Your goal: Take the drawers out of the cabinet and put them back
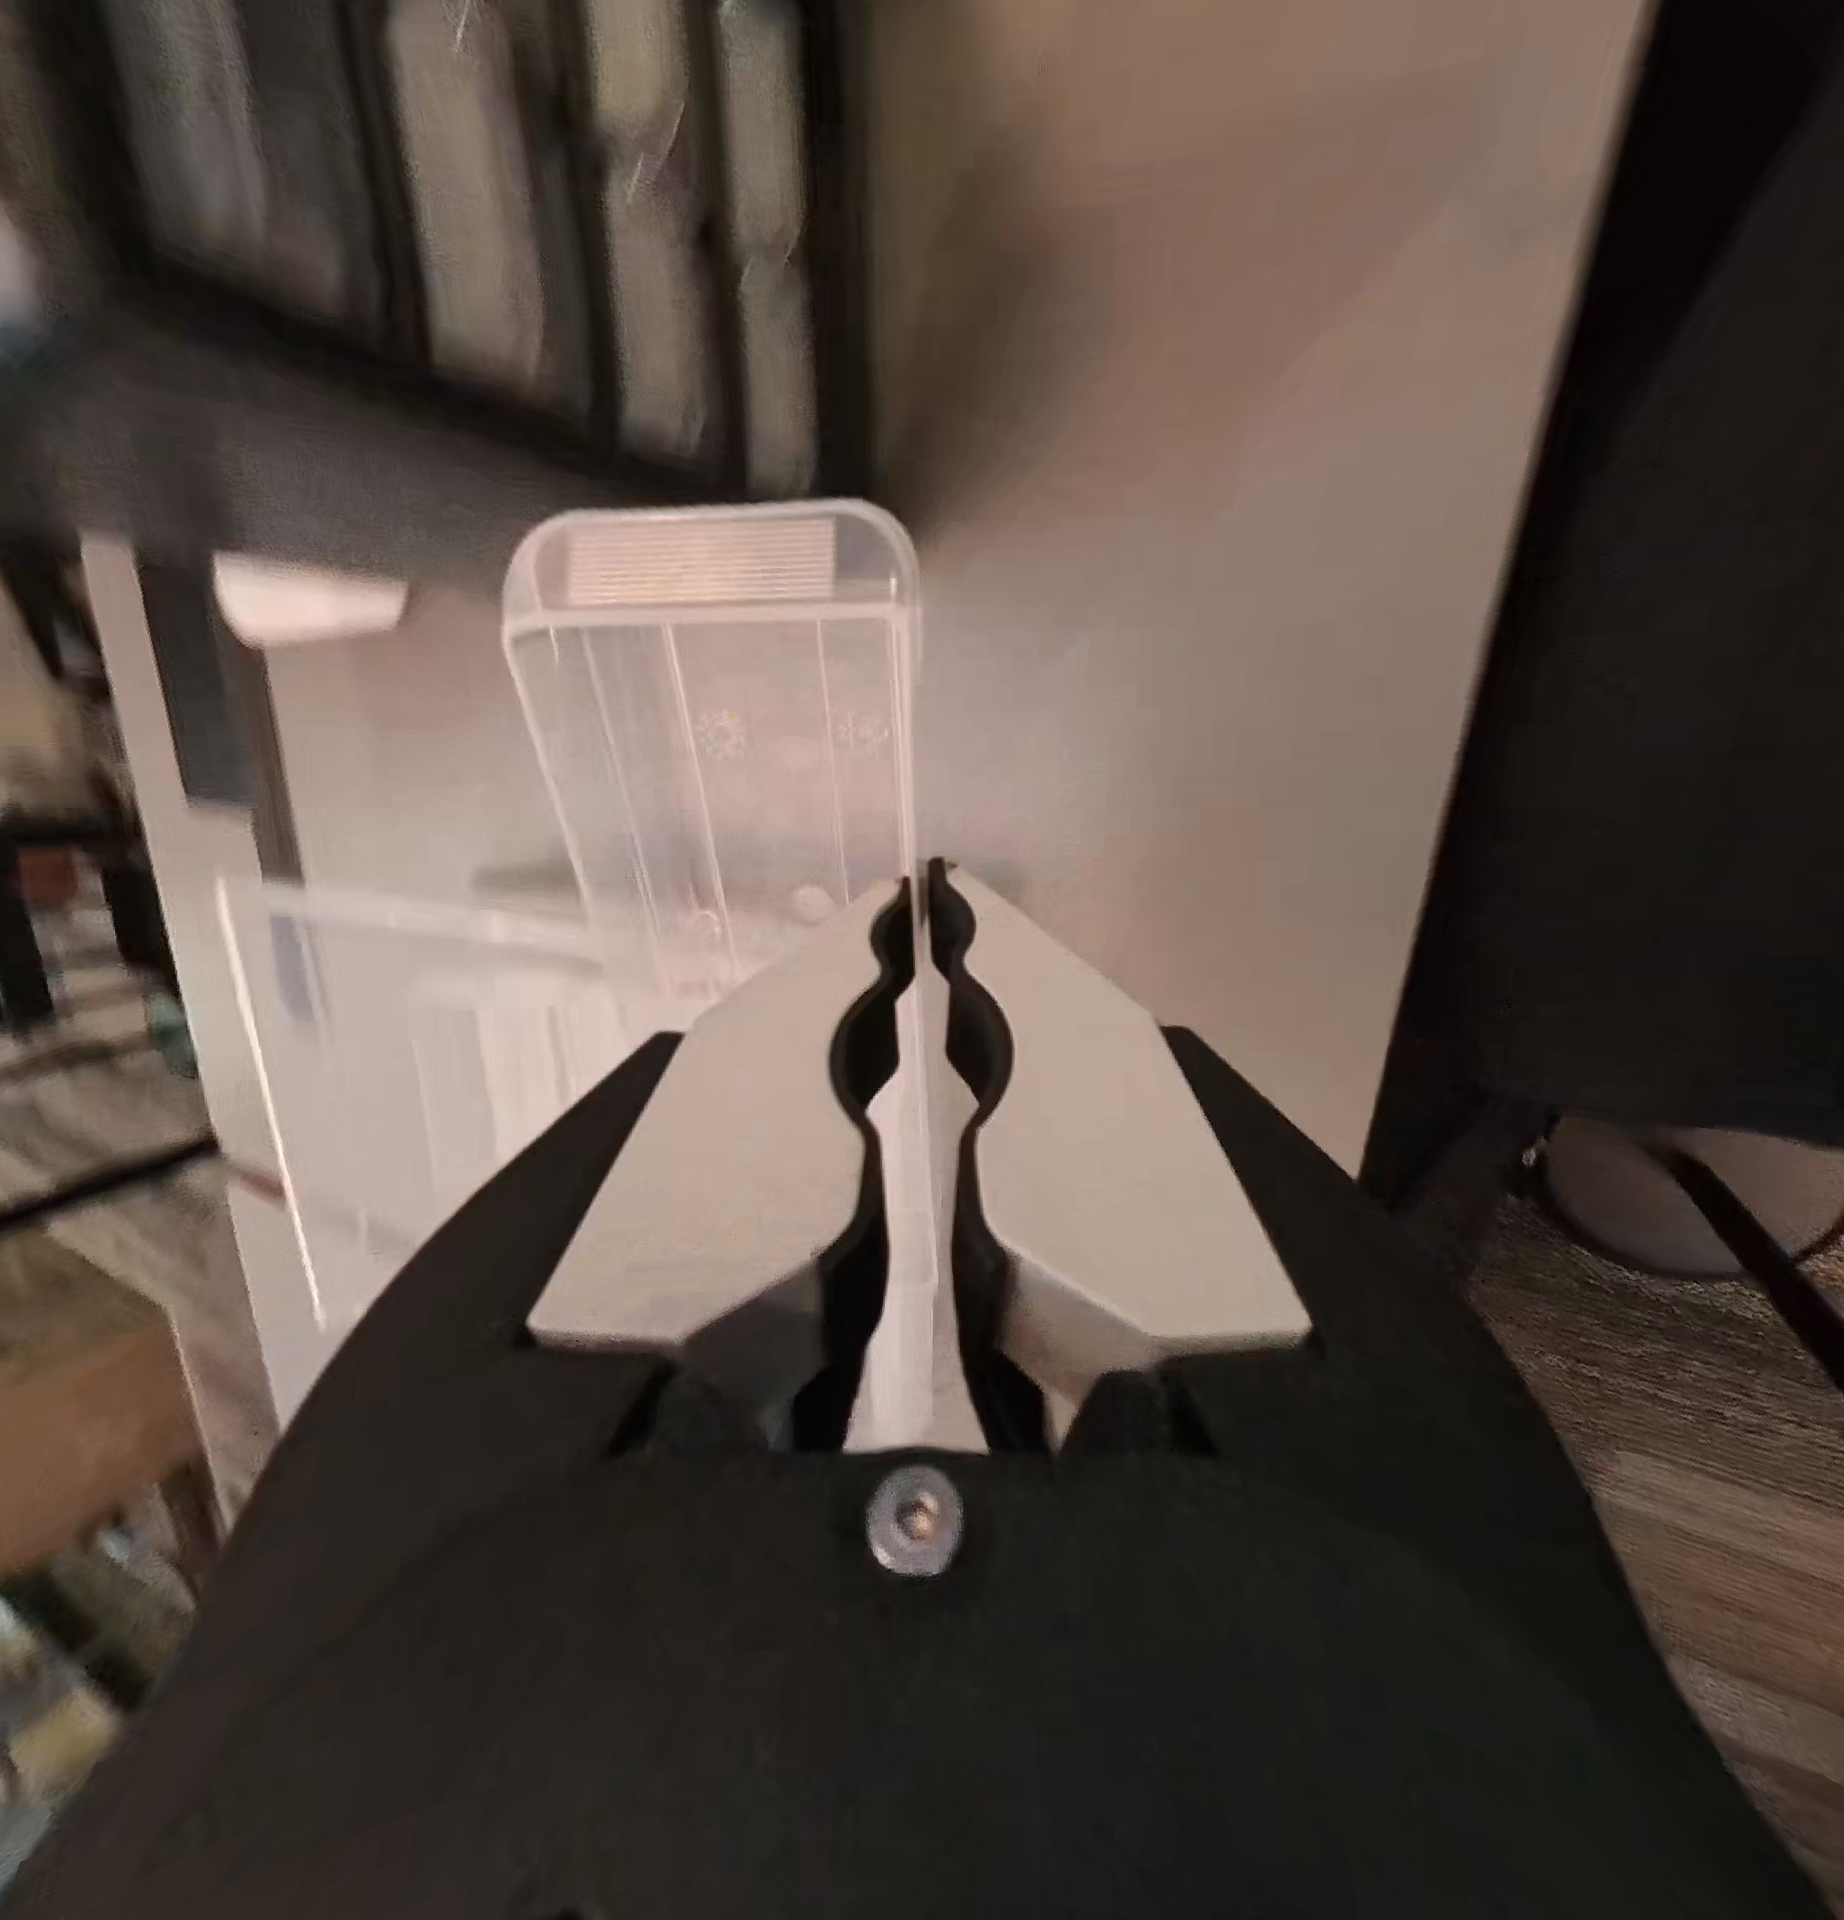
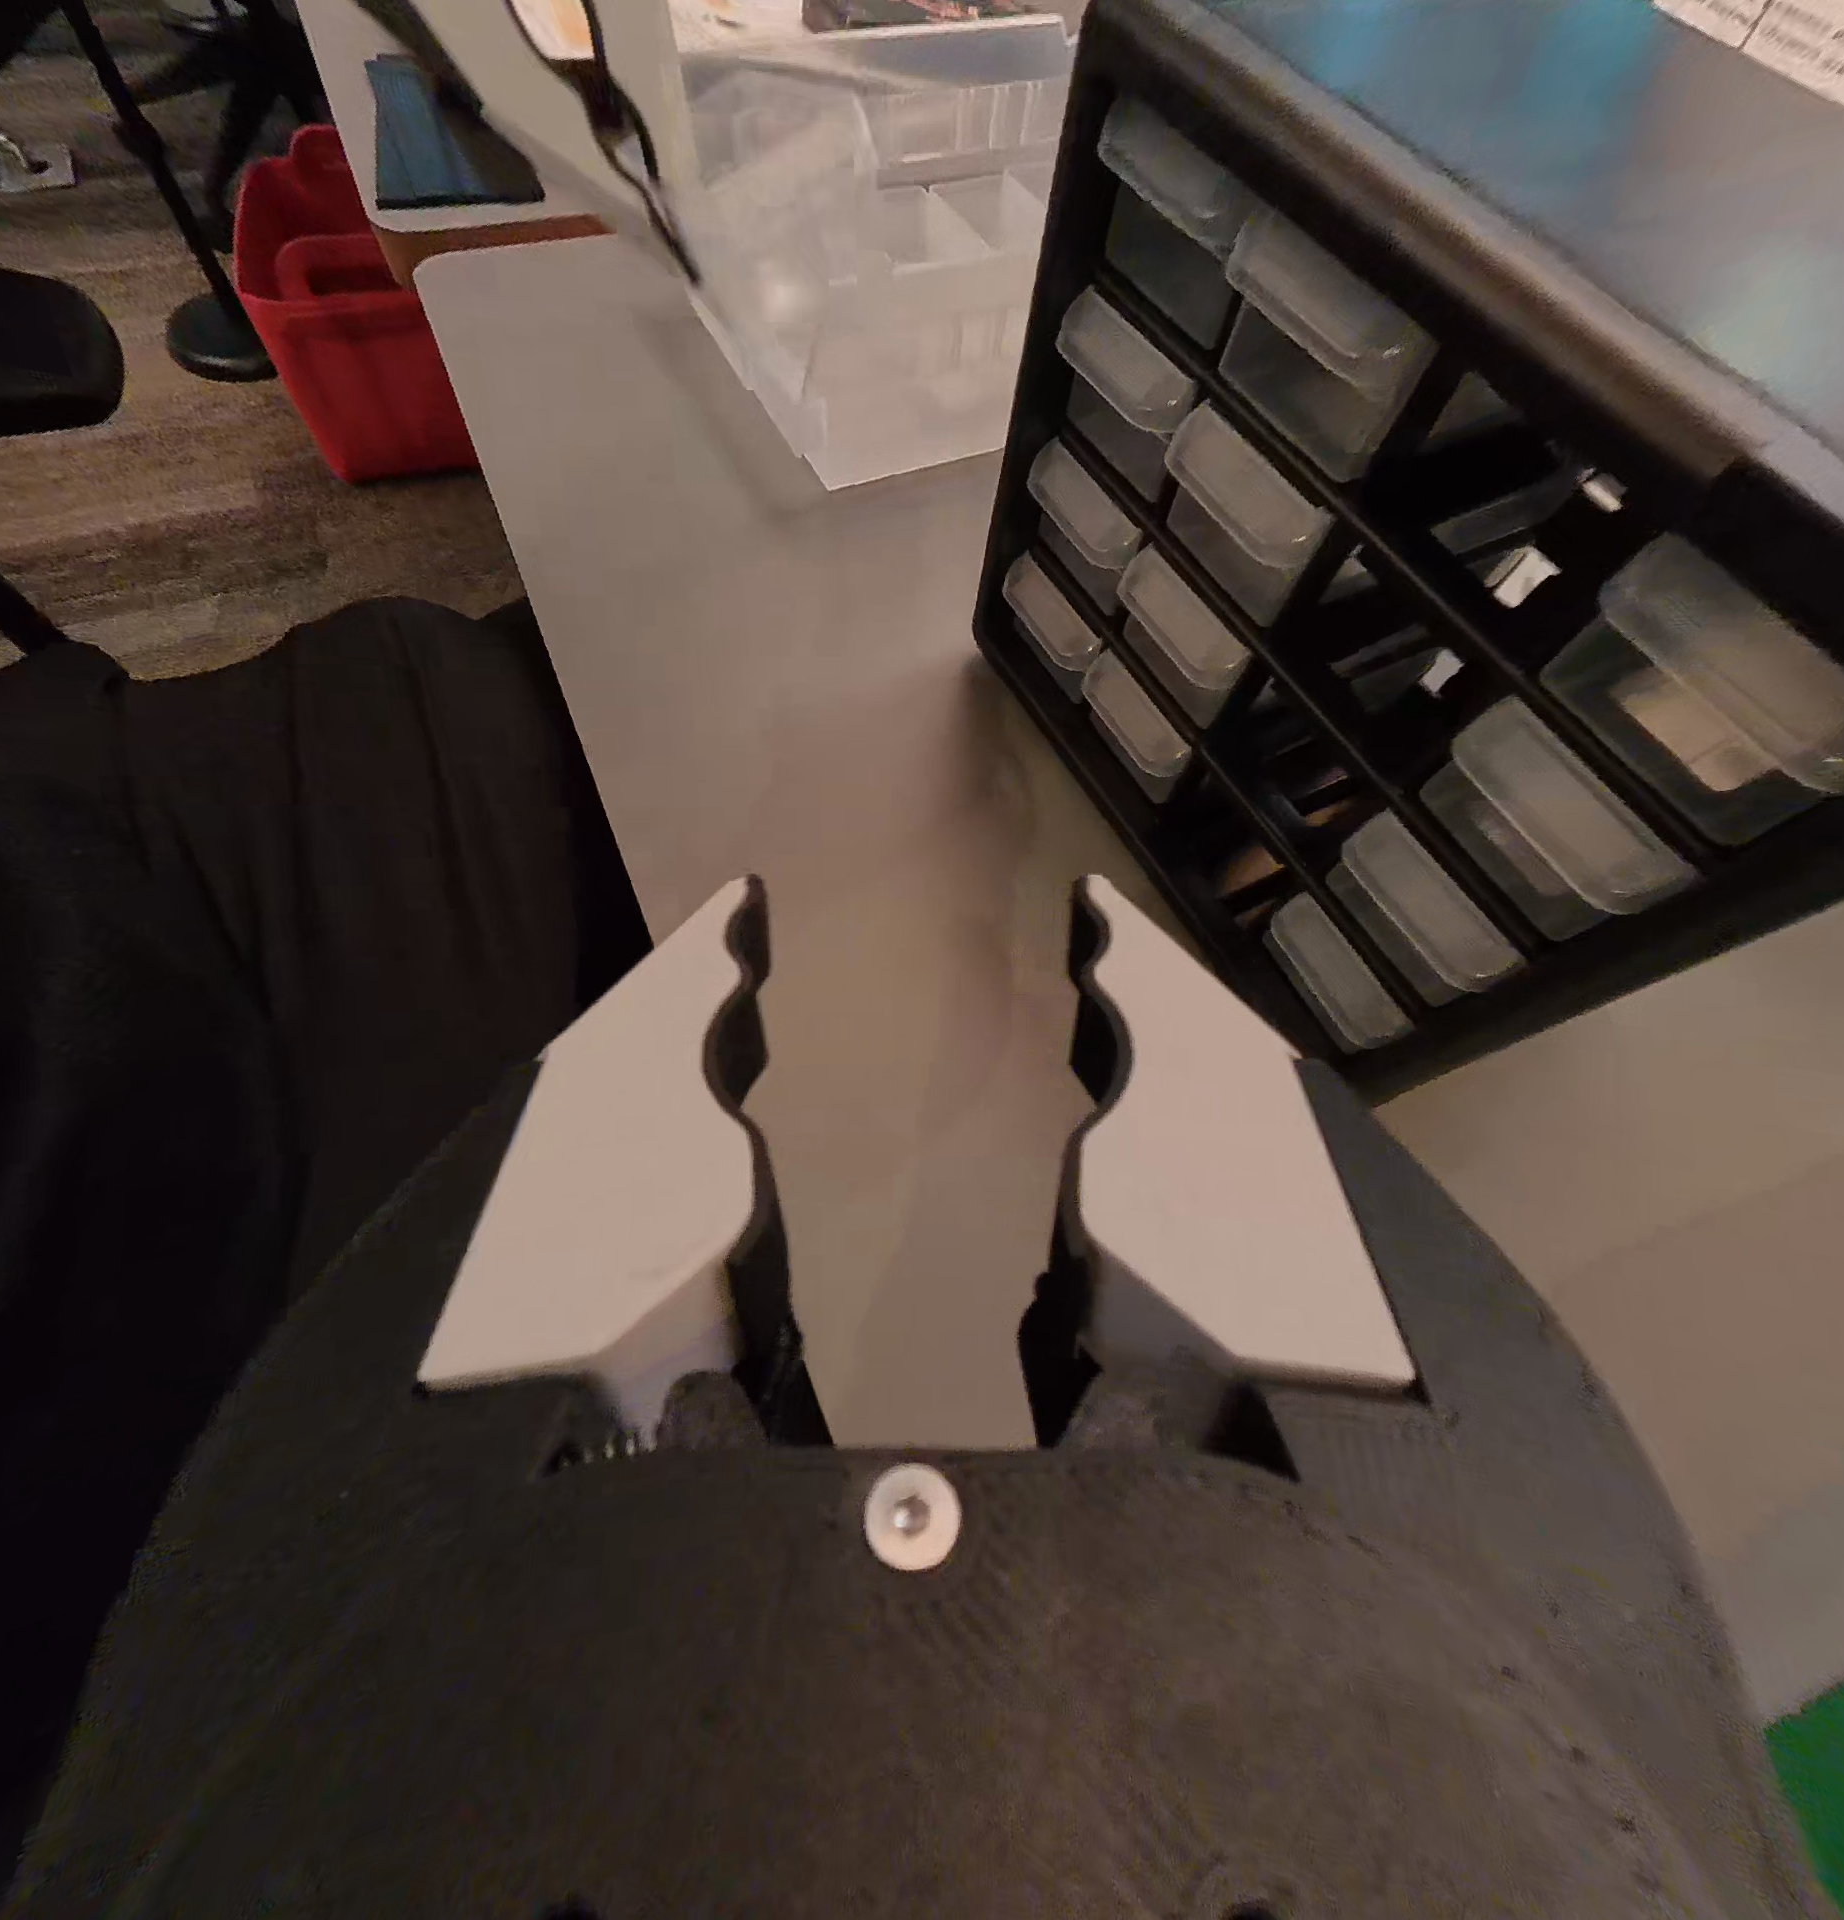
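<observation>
In the left wrist view my left gripper (image 1: 920, 883) is shut on the side wall of a clear plastic drawer (image 1: 710, 707) and holds it in the air, its far end pointing away from me. The black cabinet (image 1: 430, 208) is a blur at the upper left. In the right wrist view the cabinet (image 2: 1520, 239) stands on the grey table (image 2: 793, 727) at the right. Several clear drawers (image 2: 1250, 499) sit in its slots, and a middle column of slots (image 2: 1344, 644) stands empty. My right gripper (image 2: 918, 904) is open and empty above the table, left of the cabinet.
A clear plastic organiser box (image 2: 897, 260) stands on the table behind the cabinet. A red bin (image 2: 346, 343) sits on the floor past the table's left edge. Black cloth (image 2: 222, 935) lies at the left. A dark shape (image 1: 1676, 520) fills the right of the left wrist view.
</observation>
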Demonstrator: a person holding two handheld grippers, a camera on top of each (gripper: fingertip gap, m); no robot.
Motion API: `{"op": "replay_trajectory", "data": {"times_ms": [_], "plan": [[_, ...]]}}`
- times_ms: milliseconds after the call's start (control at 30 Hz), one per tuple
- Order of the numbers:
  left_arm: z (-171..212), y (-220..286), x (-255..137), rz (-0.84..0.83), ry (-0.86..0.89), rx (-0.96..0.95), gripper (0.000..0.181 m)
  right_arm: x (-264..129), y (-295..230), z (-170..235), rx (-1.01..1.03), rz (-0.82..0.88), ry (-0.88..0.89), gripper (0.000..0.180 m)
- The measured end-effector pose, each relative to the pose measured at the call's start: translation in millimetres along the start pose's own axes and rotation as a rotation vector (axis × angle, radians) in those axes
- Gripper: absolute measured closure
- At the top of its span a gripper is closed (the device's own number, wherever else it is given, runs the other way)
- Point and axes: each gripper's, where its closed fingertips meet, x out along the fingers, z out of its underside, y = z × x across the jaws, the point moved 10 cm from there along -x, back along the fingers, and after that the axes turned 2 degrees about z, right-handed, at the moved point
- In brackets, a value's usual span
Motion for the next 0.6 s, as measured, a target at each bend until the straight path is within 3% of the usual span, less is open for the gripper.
{"op": "replay_trajectory", "data": {"times_ms": [33,100,167,233,433,600], "plan": [[-18,8,5,0.028,0.024,0.049,0.181,4,-2,1,0.009,-0.006,-0.010,0.116],[-51,24,24,0.100,0.062,0.149,0.181,14,-6,3,0.027,-0.014,-0.036,0.105],[-77,41,50,0.186,0.067,0.240,0.181,26,-9,8,0.069,0.006,-0.048,0.110],[-99,50,79,0.216,0.049,0.310,0.181,43,-13,18,0.080,-0.005,-0.089,0.103],[-127,65,126,0.321,0.026,0.390,0.181,91,-28,52,0.082,-0.073,-0.298,0.073],[-133,69,141,0.327,0.071,0.375,0.180,112,-30,59,0.062,-0.071,-0.349,0.085]]}}
